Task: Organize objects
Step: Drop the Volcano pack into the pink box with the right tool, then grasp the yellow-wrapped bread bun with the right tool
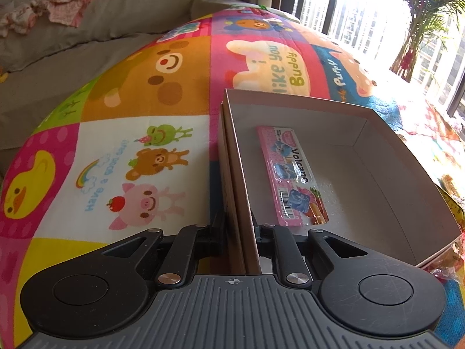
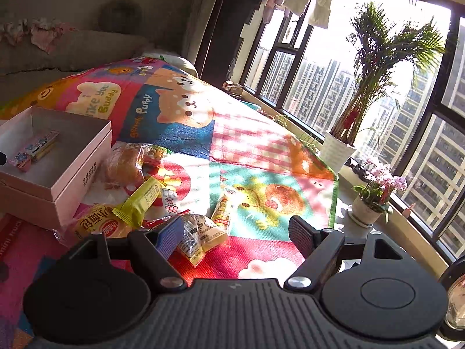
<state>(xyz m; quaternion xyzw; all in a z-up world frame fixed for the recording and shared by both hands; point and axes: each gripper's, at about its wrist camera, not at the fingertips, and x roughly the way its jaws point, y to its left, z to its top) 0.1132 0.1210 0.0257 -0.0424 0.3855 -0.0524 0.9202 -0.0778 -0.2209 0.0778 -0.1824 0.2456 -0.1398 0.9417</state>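
Observation:
A shallow pink cardboard box lies on the cartoon play mat. A pink "Volcano" snack pack lies flat inside it. My left gripper is shut on the box's near left wall, one finger inside and one outside. In the right wrist view the box stands at the left with the pack in it. My right gripper is open and empty above a pile of snack packets: a clear-wrapped bun, a green-yellow packet and an orange packet.
A wrapped bread lies against the box. The play mat runs to a window ledge with a potted palm and a small flower pot. A grey sofa with clothes lies behind.

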